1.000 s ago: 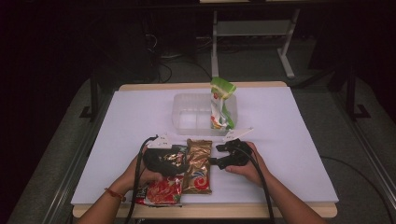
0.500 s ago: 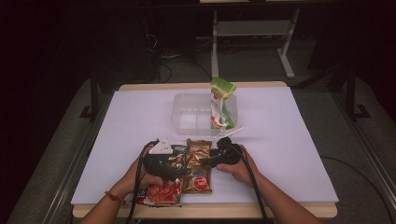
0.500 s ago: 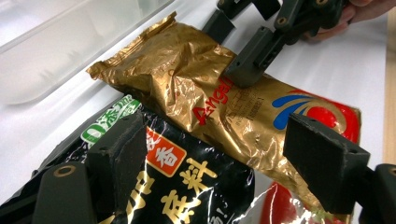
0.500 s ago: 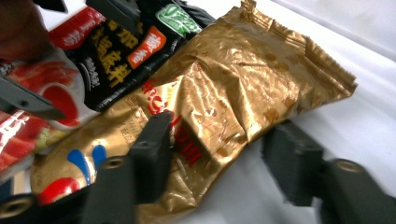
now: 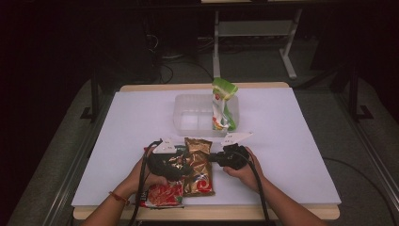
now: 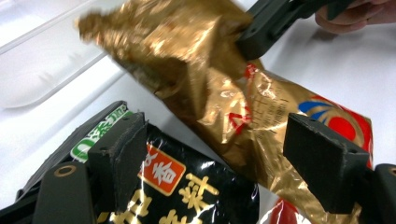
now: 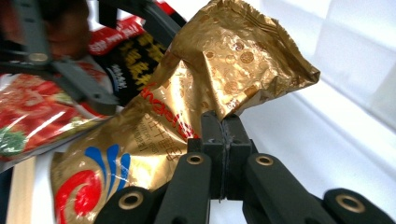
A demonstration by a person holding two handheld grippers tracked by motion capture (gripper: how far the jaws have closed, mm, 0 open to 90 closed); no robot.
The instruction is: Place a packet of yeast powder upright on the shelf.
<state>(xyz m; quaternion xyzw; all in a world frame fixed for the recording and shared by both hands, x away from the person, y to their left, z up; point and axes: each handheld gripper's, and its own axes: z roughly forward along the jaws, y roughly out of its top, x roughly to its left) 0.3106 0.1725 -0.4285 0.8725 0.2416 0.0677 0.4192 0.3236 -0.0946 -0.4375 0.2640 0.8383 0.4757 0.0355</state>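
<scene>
Both forearms reach in from the near edge of the white table (image 5: 291, 141), hands low over a cluster of snack packets. The right hand (image 5: 244, 170) holds the right gripper (image 5: 212, 157) level, pointing toward the person's left. Its jaws have just been closing and now meet on the edge of the gold bag (image 7: 219, 79), pinching a fold of foil just below the crumpled top; in the right gripper view the two pads press flat together with the foil caught between them.

The left hand (image 5: 146, 172) sets the left gripper (image 6: 224, 154) over the packets from the other side. Its jaws stand wide apart, gripping nothing. Between them lie the lower half of the gold bag and a black packet (image 6: 187, 186); the left pad rests at the black packet's edge, while the right pad sits just beside the gold bag's side.

The gold bag lies lengthwise on the table near the front edge, its top lifted toward a clear tub (image 5: 190, 117). A red packet (image 5: 162, 194) lies at the table's front edge, touching the gold bag's left side. A green pouch (image 5: 221, 106) stands upright in the tub's right end. Bare tabletop stretches to the right of the right hand and on both sides of the tub.
</scene>
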